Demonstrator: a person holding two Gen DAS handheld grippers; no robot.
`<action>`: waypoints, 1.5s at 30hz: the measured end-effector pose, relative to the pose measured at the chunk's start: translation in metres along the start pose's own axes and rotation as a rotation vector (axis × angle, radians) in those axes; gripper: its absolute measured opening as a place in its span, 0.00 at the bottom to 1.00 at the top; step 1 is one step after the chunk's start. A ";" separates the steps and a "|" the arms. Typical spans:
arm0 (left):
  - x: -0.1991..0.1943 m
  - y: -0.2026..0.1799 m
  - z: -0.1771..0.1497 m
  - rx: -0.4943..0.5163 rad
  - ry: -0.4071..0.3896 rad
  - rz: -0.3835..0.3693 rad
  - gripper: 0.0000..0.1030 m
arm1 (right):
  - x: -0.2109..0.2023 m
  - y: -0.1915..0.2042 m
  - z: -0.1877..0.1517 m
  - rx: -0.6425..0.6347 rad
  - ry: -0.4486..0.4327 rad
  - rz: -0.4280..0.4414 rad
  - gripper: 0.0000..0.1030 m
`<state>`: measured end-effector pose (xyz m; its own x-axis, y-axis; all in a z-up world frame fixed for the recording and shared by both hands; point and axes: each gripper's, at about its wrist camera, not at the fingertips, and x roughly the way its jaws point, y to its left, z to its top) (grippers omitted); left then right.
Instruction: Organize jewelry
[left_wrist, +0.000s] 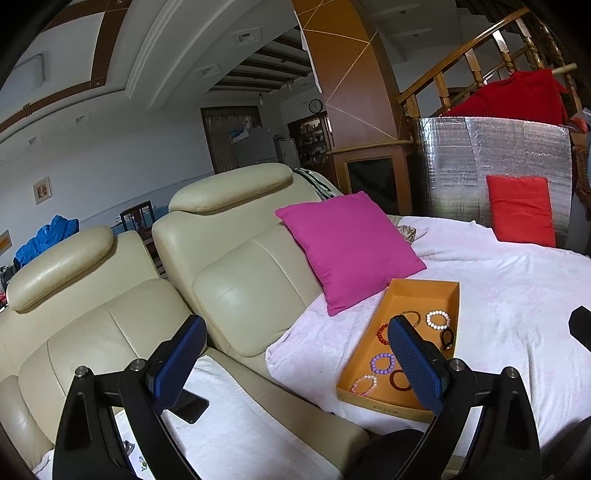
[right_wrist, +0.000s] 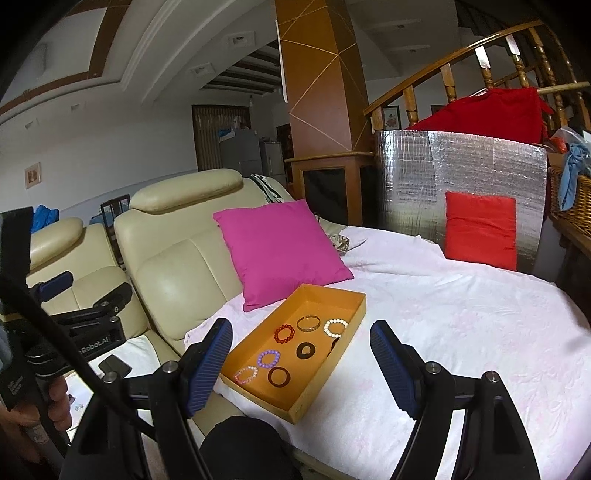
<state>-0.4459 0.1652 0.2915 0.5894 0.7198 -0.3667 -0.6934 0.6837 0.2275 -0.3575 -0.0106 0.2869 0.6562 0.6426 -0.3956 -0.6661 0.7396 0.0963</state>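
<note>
An orange tray (right_wrist: 354, 314) lies on a white blanket and holds several bracelets: a red bead one (right_wrist: 284, 333), a gold bangle (right_wrist: 308, 322), a white bead one (right_wrist: 335, 327), a purple bead one (right_wrist: 268, 358), a pink bead one (right_wrist: 246, 374), and dark rings (right_wrist: 279, 376). The tray also shows in the left wrist view (left_wrist: 424, 288). My right gripper (right_wrist: 301, 363) is open and empty, just above the tray's near end. My left gripper (left_wrist: 295, 362) is open and empty, left of the tray over the sofa.
A magenta cushion (right_wrist: 280, 247) leans behind the tray against the cream leather sofa (right_wrist: 177, 266). A red cushion (right_wrist: 480, 230) rests on a silver foil panel (right_wrist: 413, 184). A black phone (left_wrist: 192, 404) lies on the sofa seat. The white blanket (right_wrist: 461, 314) spreads to the right.
</note>
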 end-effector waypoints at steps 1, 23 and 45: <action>0.001 0.001 0.000 -0.001 0.002 0.001 0.96 | 0.001 0.000 -0.001 0.002 0.002 -0.001 0.78; 0.022 0.010 -0.011 -0.012 0.049 0.010 0.96 | 0.031 0.015 -0.008 -0.008 0.058 -0.005 0.78; 0.029 0.010 -0.017 -0.002 0.065 0.017 0.96 | 0.039 0.017 -0.009 -0.003 0.066 -0.009 0.78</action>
<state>-0.4428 0.1910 0.2674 0.5494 0.7218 -0.4210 -0.7039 0.6713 0.2321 -0.3466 0.0247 0.2646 0.6375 0.6213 -0.4556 -0.6613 0.7446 0.0902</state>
